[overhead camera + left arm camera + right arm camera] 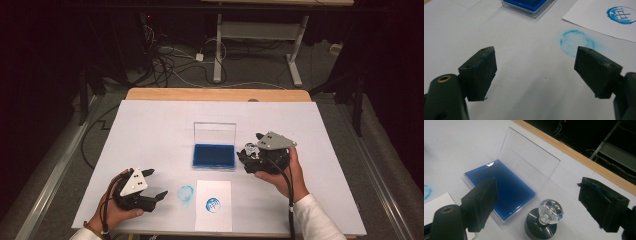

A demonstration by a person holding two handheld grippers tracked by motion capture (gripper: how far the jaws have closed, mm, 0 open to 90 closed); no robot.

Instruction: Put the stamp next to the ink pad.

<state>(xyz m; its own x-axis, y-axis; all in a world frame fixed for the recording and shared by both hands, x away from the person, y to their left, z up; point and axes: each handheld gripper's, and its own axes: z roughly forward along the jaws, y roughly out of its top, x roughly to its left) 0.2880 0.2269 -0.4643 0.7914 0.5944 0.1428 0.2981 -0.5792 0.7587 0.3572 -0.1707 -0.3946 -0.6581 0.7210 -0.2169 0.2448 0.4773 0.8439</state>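
left gripper: jaws apart, empty, beside round blue ink smudge | right gripper: jaws open at clear-knobbed round stamp | open blue ink pad in clear plastic case | stamped white paper sheet on white table

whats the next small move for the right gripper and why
Probably lower the right gripper and close on the stamp's clear knob: its jaws stand open either side of the stamp, not touching it, which sits upright beside the open blue ink pad.
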